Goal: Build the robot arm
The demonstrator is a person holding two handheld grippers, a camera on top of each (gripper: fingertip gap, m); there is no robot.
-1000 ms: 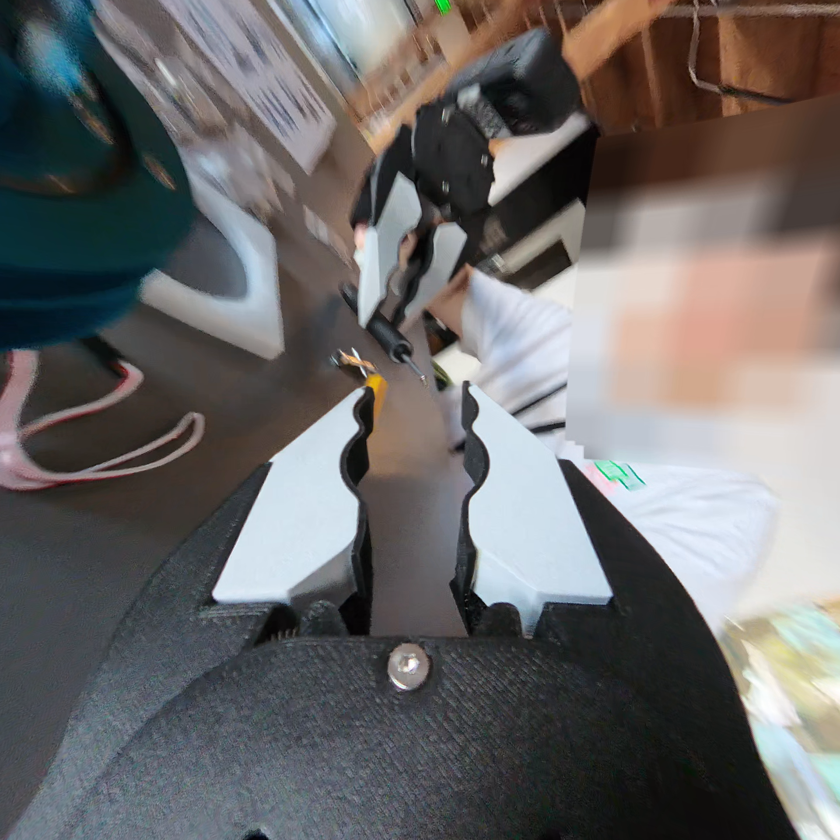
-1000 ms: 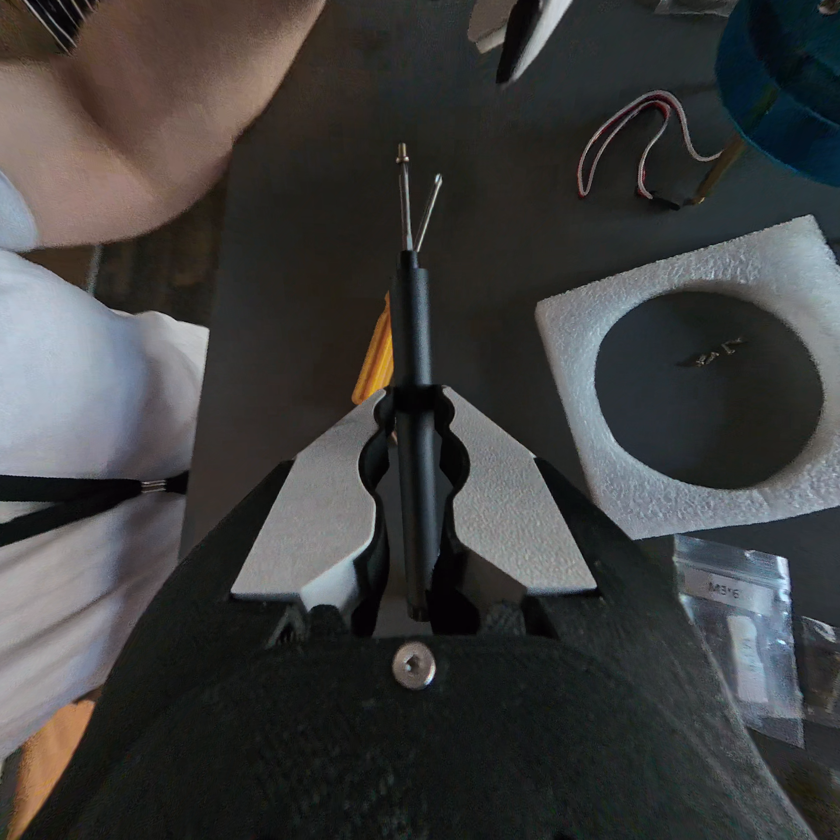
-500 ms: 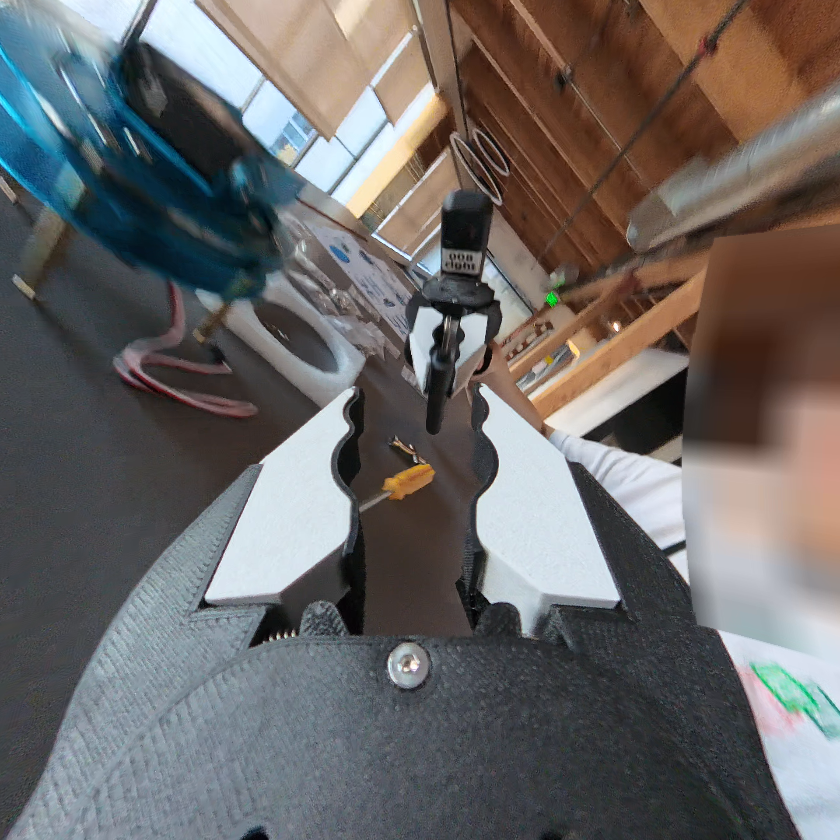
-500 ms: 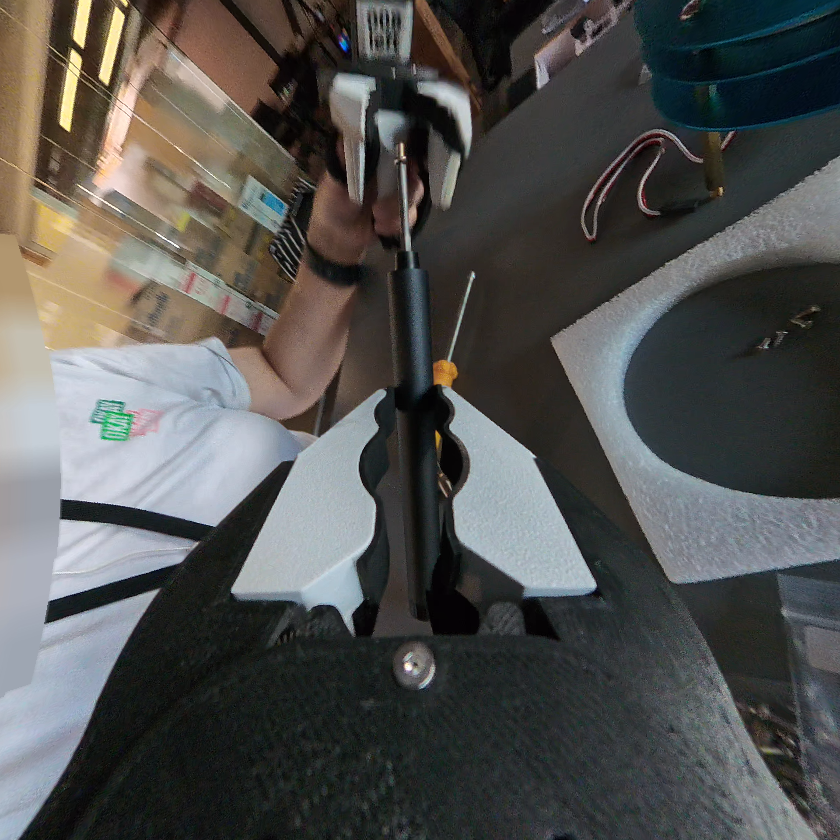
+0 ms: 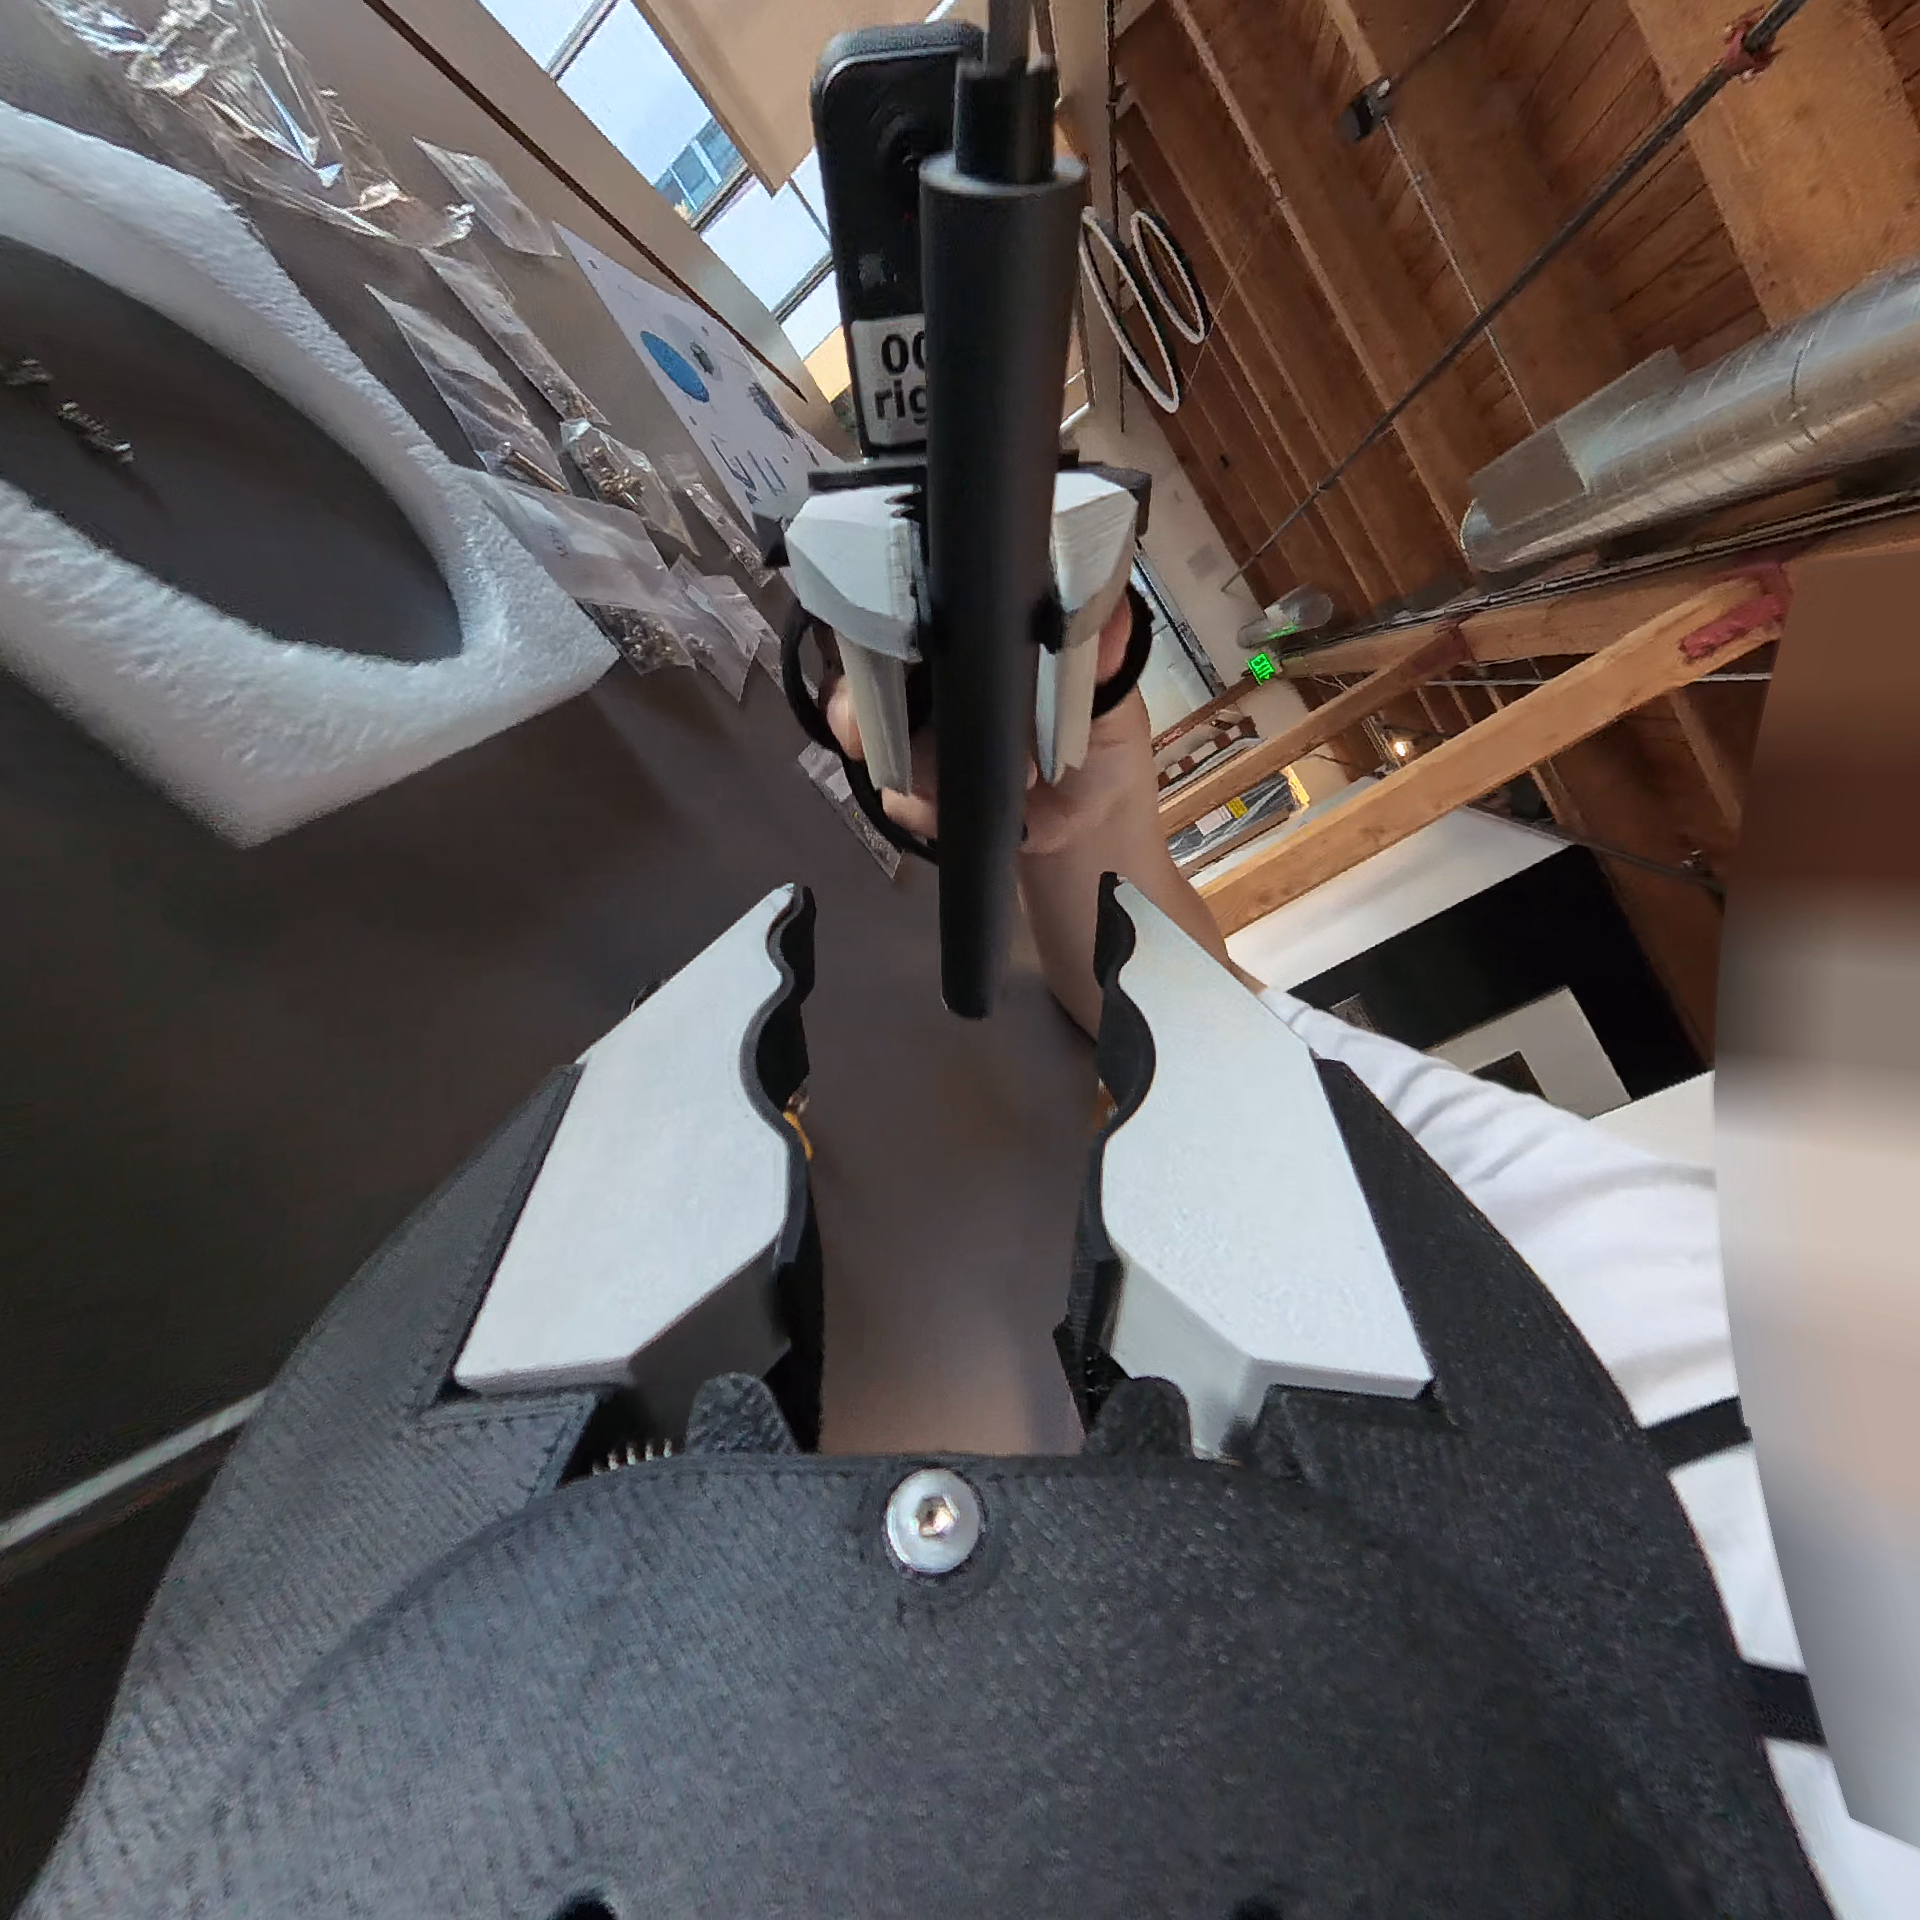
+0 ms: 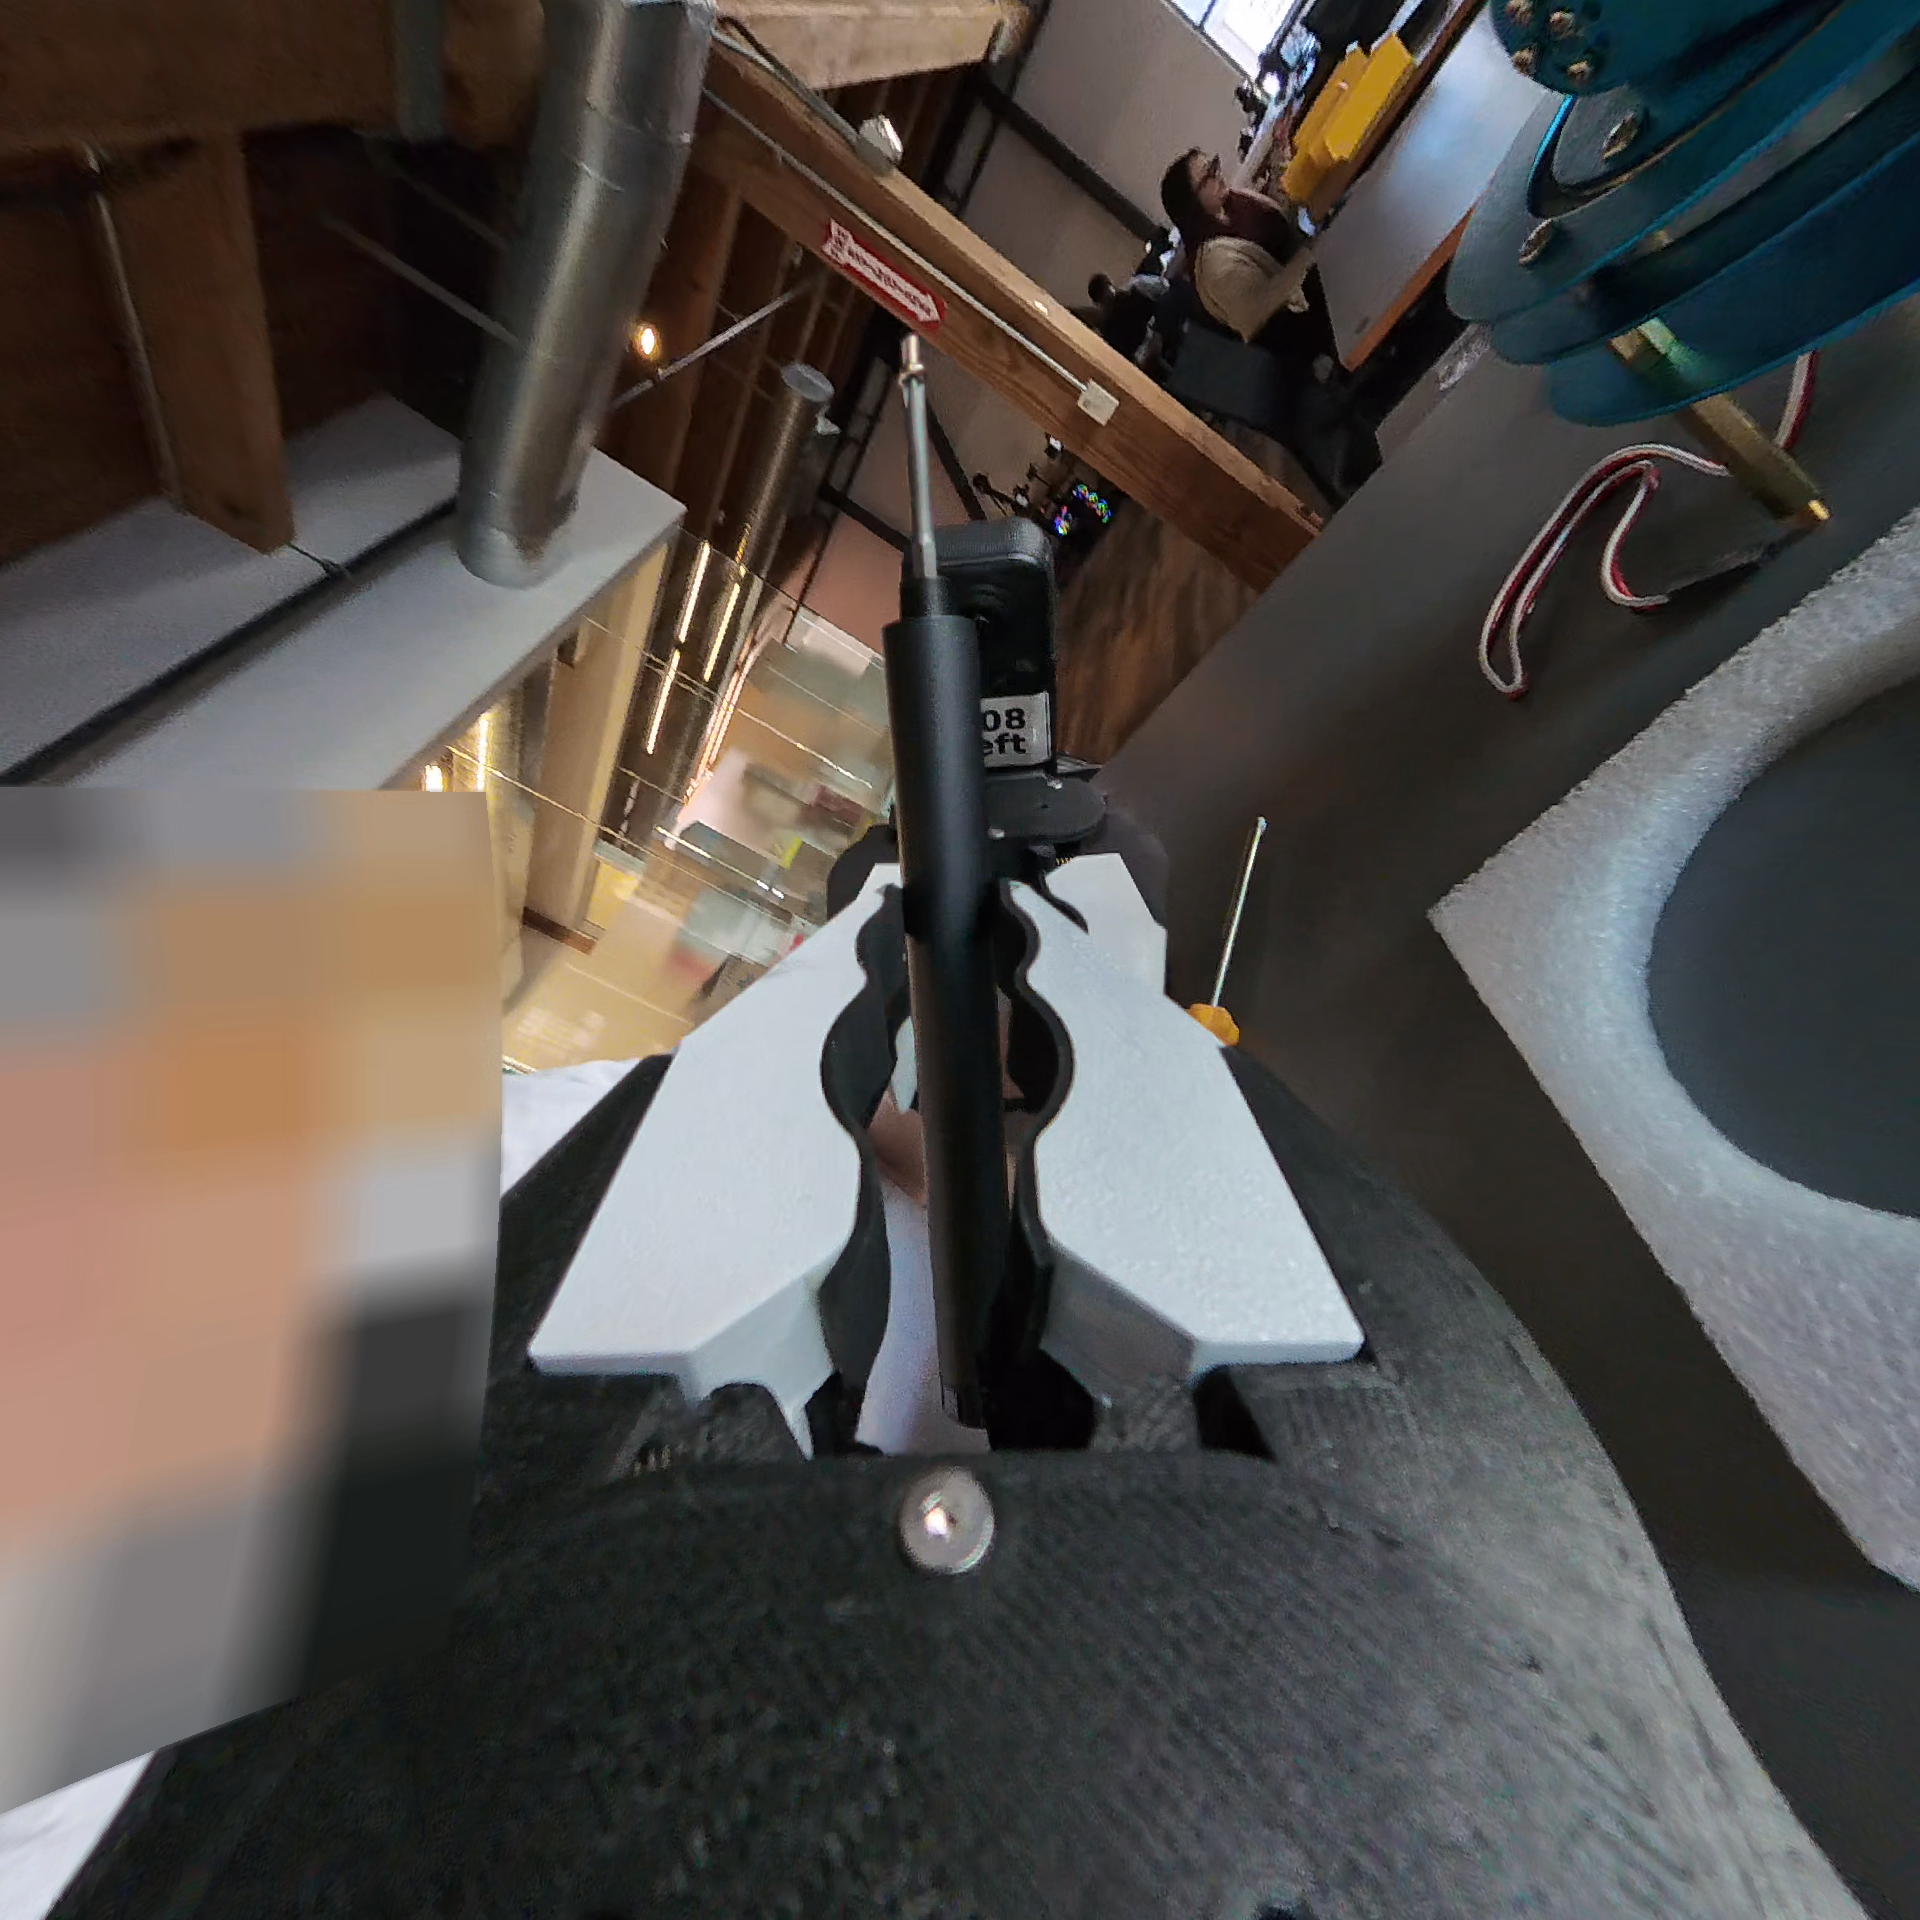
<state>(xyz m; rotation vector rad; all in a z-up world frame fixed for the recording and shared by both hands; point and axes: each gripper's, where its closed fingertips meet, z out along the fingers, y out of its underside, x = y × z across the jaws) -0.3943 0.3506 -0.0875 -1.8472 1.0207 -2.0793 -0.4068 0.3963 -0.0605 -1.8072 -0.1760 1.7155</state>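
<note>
Your right tool [image 6: 951, 914] clamped a long black cylindrical screwdriver [image 6: 951, 1039], raised above the dark grey surface [image 6: 1351, 831]; your left tool [image 5: 951, 914] gaped empty just beneath its handle end

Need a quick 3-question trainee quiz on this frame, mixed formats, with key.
1. True or false: the left gripper is clamped on the black screwdriver.
2. Multiple choice: the yellow-handled screwdriver is A) held by the left gripper, B) lying on the dark table, C) standing in the white foam block.
3. Fill in: the black screwdriver's rear end points into the gap between the left gripper's ____ fingers.

Key: 1 false: the right gripper holds it. 2 B. 3 open.
</note>
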